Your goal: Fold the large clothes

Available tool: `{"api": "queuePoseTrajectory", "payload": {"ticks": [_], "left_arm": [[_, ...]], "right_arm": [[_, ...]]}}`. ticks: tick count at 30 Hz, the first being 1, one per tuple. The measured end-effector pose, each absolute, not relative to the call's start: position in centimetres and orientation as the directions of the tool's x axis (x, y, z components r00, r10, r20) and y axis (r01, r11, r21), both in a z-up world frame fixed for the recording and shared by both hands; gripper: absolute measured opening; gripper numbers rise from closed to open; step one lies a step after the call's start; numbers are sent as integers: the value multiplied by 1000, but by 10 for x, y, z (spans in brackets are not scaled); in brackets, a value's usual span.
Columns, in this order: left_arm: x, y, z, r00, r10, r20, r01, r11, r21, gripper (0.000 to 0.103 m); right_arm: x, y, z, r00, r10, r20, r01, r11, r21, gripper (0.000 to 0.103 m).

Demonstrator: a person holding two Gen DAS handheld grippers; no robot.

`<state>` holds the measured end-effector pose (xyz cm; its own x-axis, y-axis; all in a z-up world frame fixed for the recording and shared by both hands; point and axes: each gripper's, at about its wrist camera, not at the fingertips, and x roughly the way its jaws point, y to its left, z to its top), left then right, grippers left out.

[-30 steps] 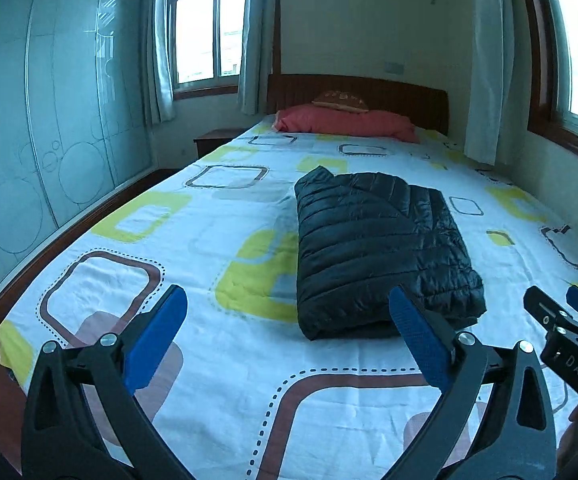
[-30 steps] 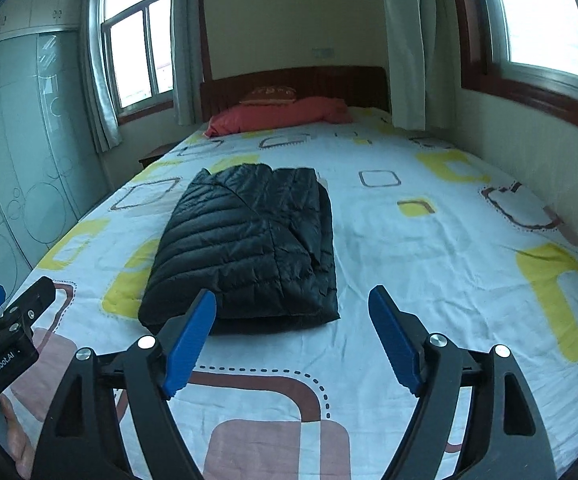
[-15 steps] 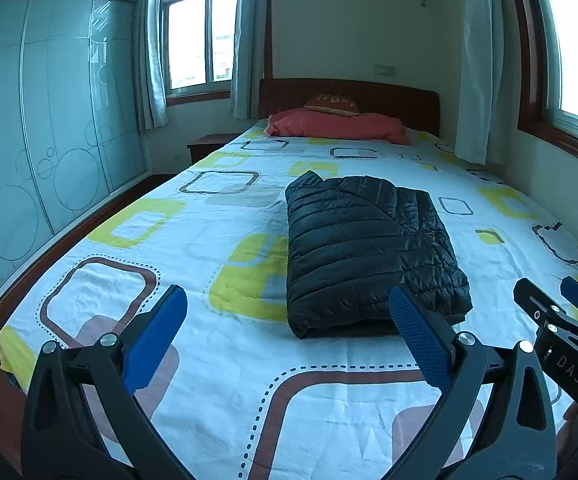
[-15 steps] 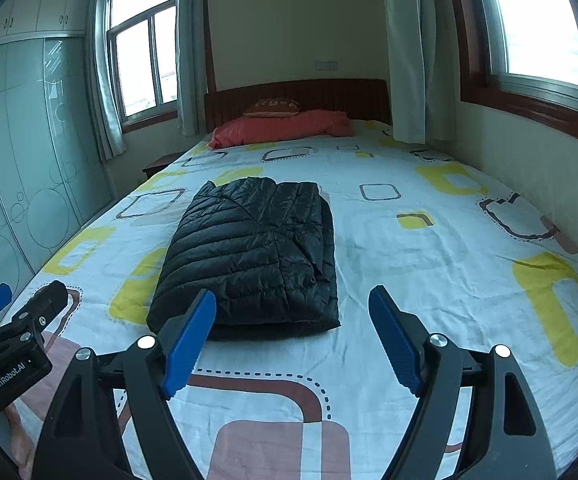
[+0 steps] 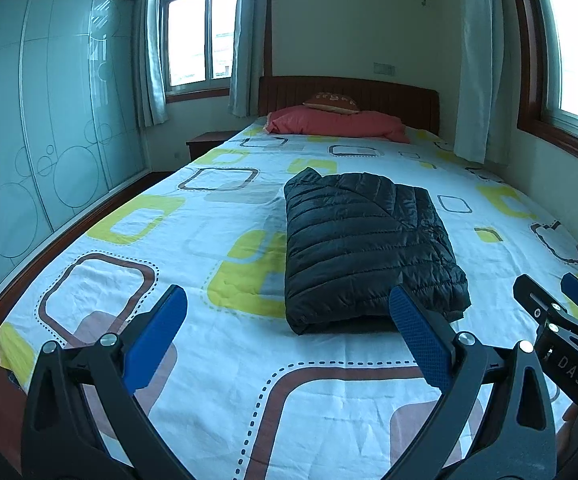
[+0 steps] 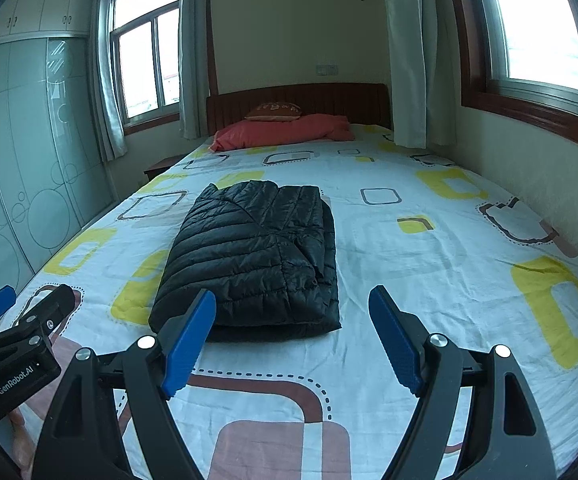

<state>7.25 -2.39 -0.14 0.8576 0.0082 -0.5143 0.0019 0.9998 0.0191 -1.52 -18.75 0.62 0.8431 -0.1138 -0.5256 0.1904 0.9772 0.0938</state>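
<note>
bed (image 5: 217,360) patterned sheet | wooden headboard (image 5: 369,96) | glass wardrobe (image 5: 41,128) | daylit windows (image 5: 197,40)

Patterned bed sheet (image 5: 225,360), red pillow (image 5: 337,125), wooden headboard (image 5: 393,98), frosted glass wardrobe (image 5: 37,128), pale curtains (image 6: 409,60)

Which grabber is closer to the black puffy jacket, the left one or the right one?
About equal. The left gripper sits off the jacket's near-left corner, the right gripper off its near-right corner. Both jaws open, touching nothing.
</note>
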Motion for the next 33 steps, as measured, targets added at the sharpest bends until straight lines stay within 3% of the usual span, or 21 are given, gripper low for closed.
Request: {"api": "queuePoseTrajectory", "payload": {"ticks": [33], "left_arm": [[75,-30,-13,840,6,-543,9,1000,26,101]], "right_arm": [[-14,-185,1,841,-101,-531,178,979,97,78]]}}
